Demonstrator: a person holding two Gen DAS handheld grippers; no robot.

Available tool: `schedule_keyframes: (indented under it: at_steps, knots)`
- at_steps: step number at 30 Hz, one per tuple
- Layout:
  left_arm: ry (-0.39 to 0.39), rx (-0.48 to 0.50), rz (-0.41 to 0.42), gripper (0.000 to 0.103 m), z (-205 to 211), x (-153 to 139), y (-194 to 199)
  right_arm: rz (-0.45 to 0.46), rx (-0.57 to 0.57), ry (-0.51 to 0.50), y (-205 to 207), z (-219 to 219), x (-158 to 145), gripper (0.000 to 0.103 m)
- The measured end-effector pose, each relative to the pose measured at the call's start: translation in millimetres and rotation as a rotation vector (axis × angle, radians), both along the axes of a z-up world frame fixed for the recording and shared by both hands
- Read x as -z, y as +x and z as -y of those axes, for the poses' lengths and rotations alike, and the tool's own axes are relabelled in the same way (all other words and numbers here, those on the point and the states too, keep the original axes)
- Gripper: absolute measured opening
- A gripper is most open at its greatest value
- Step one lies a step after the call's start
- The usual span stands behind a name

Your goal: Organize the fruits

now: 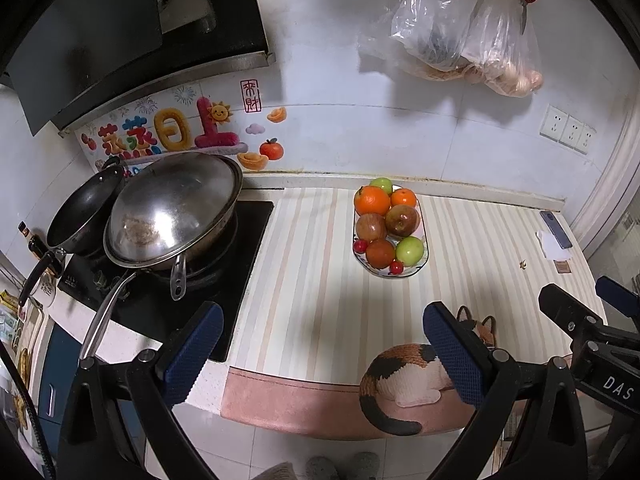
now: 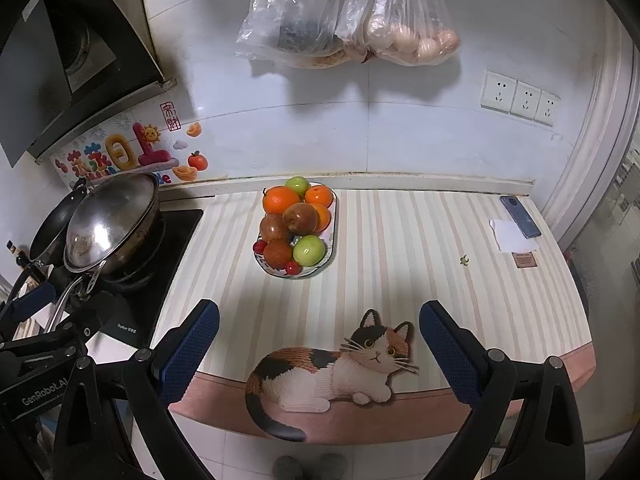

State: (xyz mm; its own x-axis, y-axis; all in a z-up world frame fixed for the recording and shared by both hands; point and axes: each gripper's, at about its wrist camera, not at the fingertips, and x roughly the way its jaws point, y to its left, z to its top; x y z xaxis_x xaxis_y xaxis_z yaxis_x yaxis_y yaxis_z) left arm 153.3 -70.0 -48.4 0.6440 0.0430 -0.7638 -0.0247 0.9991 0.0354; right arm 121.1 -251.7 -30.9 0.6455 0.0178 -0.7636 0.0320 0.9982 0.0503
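Note:
An oval white plate (image 1: 421,268) (image 2: 331,256) stands on the striped mat near the back wall. It is piled with oranges (image 1: 371,200) (image 2: 280,200), reddish-brown fruits (image 1: 401,220) (image 2: 299,218), green fruits (image 1: 409,250) (image 2: 308,250) and small red cherries (image 1: 396,267) (image 2: 292,267). My left gripper (image 1: 322,344) is open and empty, held above the counter's front edge, well short of the plate. My right gripper (image 2: 319,344) is open and empty, over the cat picture, also short of the plate.
A stove with a lidded wok (image 1: 176,208) (image 2: 112,220) and a black pan (image 1: 86,216) is at the left. A phone (image 1: 556,229) (image 2: 520,216) and white paper (image 2: 512,236) lie at the back right. Plastic bags (image 1: 460,28) (image 2: 352,20) hang on the wall.

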Motion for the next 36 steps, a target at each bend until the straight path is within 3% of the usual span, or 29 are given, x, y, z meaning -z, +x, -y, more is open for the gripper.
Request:
schedule_keyframes:
  at_steps: [36]
  knots:
    - [0.000,-0.004,0.029,0.103,1.0,-9.7,-2.9,0.012,0.003,-0.002,0.5,-1.9,-7.3,0.102]
